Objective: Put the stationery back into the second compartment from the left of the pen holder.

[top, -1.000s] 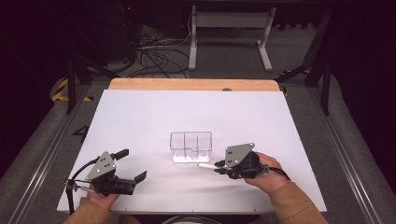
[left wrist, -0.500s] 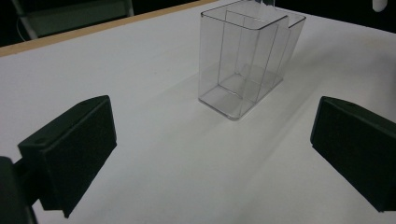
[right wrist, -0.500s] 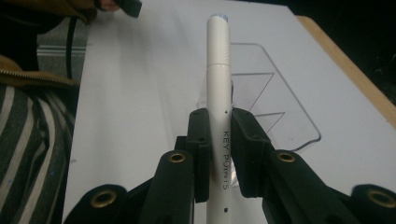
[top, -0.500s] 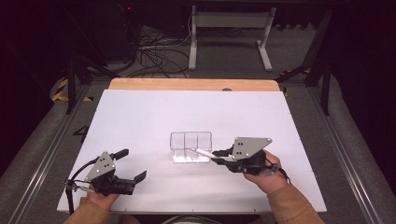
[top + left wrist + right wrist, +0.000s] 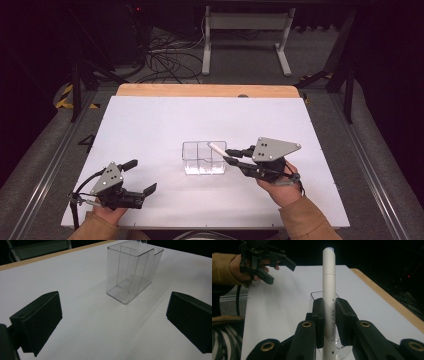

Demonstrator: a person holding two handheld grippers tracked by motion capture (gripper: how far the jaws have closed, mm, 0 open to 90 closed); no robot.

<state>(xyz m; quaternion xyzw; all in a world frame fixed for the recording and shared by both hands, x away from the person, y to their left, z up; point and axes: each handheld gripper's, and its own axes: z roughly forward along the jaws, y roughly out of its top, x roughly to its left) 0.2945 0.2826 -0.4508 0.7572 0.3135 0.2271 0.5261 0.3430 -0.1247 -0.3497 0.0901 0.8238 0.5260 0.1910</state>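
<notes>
- The desk carried a clear divided box near its middle.
- The left gripper rested near the front edge, jaws wide apart and empty.
- The right gripper was clamped on a white pen at the box's right end — tip just above the rim.
- Judgement: tilt the pen upright over one compartment, then lower it.
- The pen read "KEY POINTS".

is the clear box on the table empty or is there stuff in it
Empty. The left gripper view looks straight through the box's clear walls and dividers to bare floor. The pen is outside it, clamped in the right gripper.
</notes>
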